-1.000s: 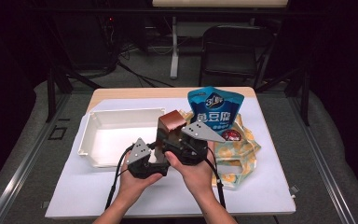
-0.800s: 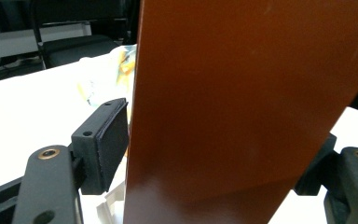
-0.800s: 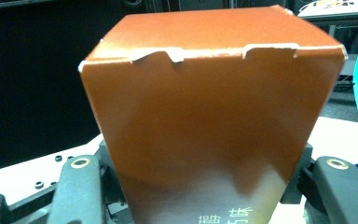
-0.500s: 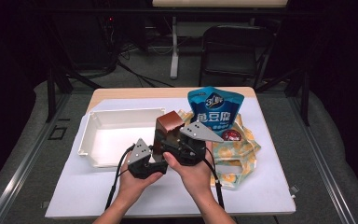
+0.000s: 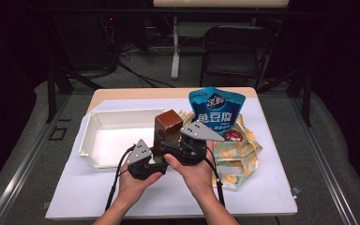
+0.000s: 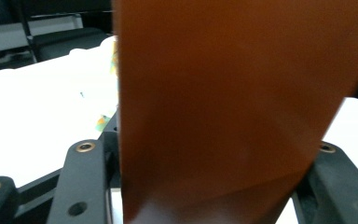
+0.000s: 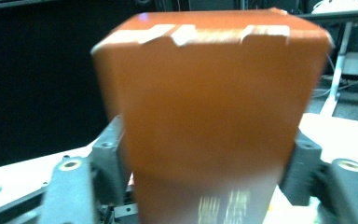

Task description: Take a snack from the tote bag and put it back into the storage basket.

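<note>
A brown box (image 5: 171, 125) stands upright in the air above the white-covered table (image 5: 262, 187), near the tray's right end. My left gripper (image 5: 159, 152) has it from the lower left. Its jaws have just been closing, and in the left gripper view the box (image 6: 233, 107) sits pressed between the fingers (image 6: 86, 177). My right gripper (image 5: 173, 143) reaches it from the right. Its jaws have just been opening. In the right gripper view the box (image 7: 209, 107) is blurred, with the pads (image 7: 114, 154) close at its sides.
A white tray (image 5: 108, 136) lies at the left of the table. A blue snack pouch (image 5: 218, 110) stands behind the grippers on a yellow patterned bag (image 5: 241, 152). A black chair (image 5: 236, 51) is beyond the far edge.
Both hands keep their place with the brown box between the grippers. The box has barely shifted.
</note>
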Available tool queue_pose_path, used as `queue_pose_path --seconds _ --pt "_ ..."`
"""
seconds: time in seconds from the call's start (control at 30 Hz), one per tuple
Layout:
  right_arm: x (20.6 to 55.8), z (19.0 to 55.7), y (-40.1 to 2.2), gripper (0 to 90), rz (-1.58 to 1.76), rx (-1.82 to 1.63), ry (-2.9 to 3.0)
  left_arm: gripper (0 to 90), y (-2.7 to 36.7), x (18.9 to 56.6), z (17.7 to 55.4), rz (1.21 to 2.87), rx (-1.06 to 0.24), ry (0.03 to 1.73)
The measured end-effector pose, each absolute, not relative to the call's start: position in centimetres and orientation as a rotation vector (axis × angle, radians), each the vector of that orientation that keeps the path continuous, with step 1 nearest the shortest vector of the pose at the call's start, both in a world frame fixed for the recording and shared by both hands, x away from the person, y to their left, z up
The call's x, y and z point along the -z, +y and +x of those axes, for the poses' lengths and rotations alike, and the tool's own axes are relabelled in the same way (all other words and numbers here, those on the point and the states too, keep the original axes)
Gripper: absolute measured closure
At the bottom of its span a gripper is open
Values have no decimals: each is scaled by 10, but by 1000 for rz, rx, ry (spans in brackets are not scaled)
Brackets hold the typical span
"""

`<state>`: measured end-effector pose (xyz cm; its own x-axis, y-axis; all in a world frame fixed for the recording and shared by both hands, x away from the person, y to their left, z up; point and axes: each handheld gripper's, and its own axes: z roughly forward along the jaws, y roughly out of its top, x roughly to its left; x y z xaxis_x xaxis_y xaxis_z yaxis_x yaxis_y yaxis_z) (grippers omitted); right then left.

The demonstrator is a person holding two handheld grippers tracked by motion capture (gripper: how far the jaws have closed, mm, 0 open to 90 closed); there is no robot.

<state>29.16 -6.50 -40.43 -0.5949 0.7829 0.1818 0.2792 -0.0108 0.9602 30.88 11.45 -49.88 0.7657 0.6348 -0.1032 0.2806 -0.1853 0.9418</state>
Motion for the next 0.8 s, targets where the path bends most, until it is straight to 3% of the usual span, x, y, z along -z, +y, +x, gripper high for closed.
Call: queue_pose_path --seconds 0.13,0.8 --pt "403 290 -69 223 1077 -1647 1857 436 121 499 312 1775 -362 727" --pt "418 287 -109 225 1087 -1613 1810 436 142 503 321 1754 -416 834"
